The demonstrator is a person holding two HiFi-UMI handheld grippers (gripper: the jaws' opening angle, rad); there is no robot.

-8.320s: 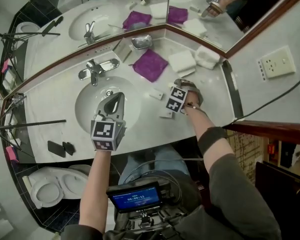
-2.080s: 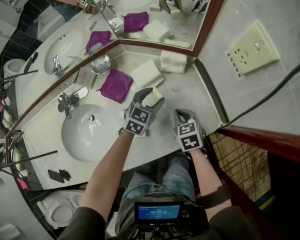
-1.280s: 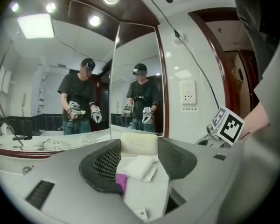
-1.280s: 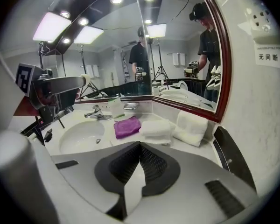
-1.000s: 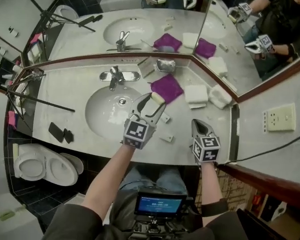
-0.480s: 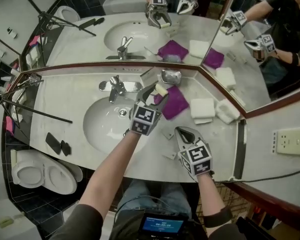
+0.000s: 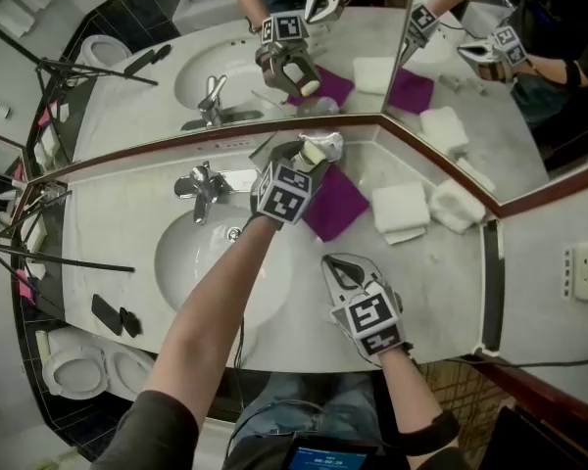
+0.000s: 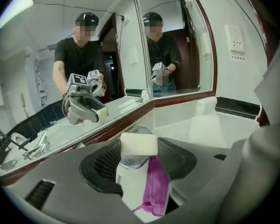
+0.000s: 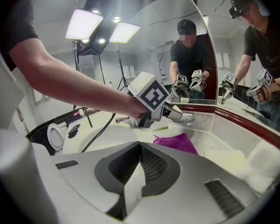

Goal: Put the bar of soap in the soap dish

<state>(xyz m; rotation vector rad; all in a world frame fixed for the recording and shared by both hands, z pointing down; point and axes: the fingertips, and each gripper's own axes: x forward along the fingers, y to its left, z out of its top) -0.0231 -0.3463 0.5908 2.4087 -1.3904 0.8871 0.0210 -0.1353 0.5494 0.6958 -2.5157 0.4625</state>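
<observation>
Cream rectangular soap bar (image 7: 313,152), gripped by the left gripper (image 7: 307,151), had come over the silver metal soap dish (image 7: 332,142); right gripper (image 7: 335,262) stayed closed, empty.

A bathroom: washbasin (image 7: 181,262), tap (image 7: 198,182), corner mirrors (image 7: 147,106) above the counter (image 7: 118,223), toilet (image 7: 78,372) alongside.

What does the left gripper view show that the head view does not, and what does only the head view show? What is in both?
Only the left gripper view: the ribbed black pads of the left gripper pressing the bar of soap from both sides. Only the head view, mirrors aside: the sink, the tap, and the right gripper itself, jaws together and empty. Both: the soap, the metal soap dish close by it, the purple cloth and the white towels.
</observation>
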